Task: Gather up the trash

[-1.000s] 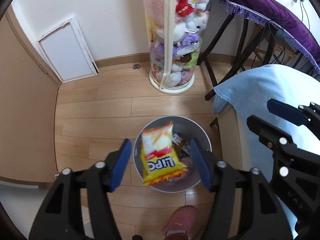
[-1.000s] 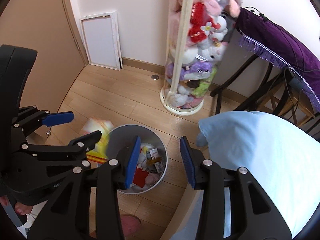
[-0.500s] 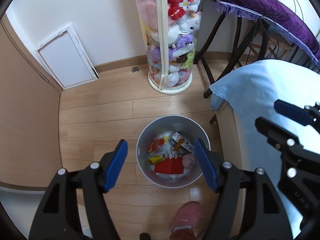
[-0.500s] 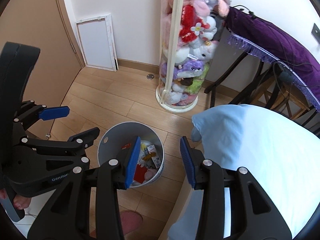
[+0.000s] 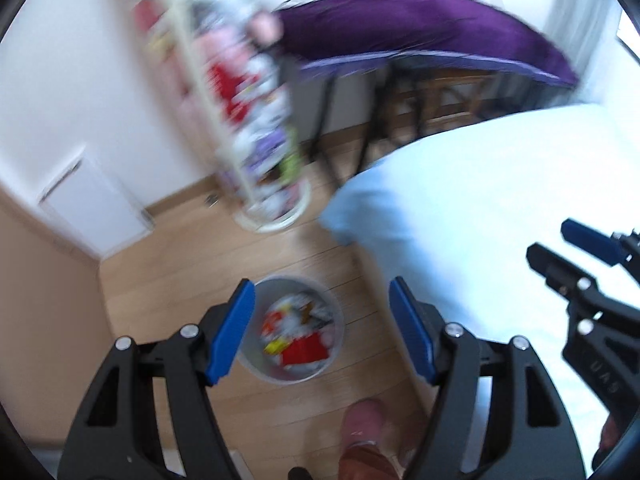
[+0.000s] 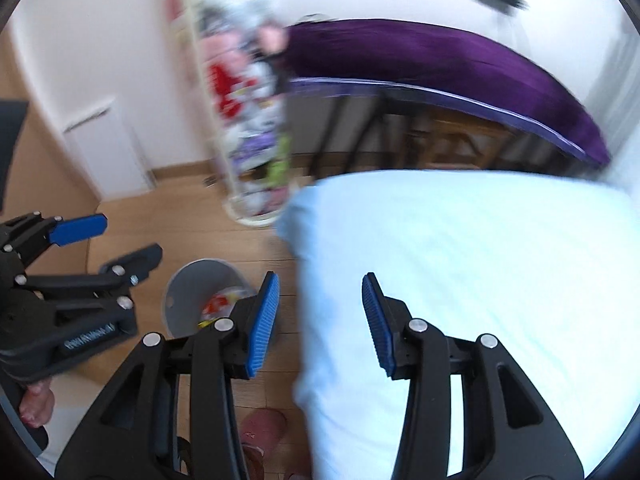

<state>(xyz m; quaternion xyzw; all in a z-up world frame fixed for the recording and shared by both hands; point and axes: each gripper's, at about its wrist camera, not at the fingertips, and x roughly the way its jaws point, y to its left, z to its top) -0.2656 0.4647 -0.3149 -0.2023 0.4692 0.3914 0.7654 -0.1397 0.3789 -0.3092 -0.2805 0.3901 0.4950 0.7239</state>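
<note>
The round grey metal bin (image 5: 296,330) sits on the wooden floor beside the bed with the soft pale blue sheet (image 6: 472,264). It holds light, crinkly wrappers that likely squash easily; pinch an edge. Left gripper (image 5: 322,326) and right gripper (image 6: 318,320) are both open and empty.

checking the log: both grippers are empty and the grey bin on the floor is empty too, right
Not quite. The grey bin is not empty: the left wrist view shows wrappers and other trash inside it. The rest holds: the left gripper and right gripper have nothing between their jaws.
</note>
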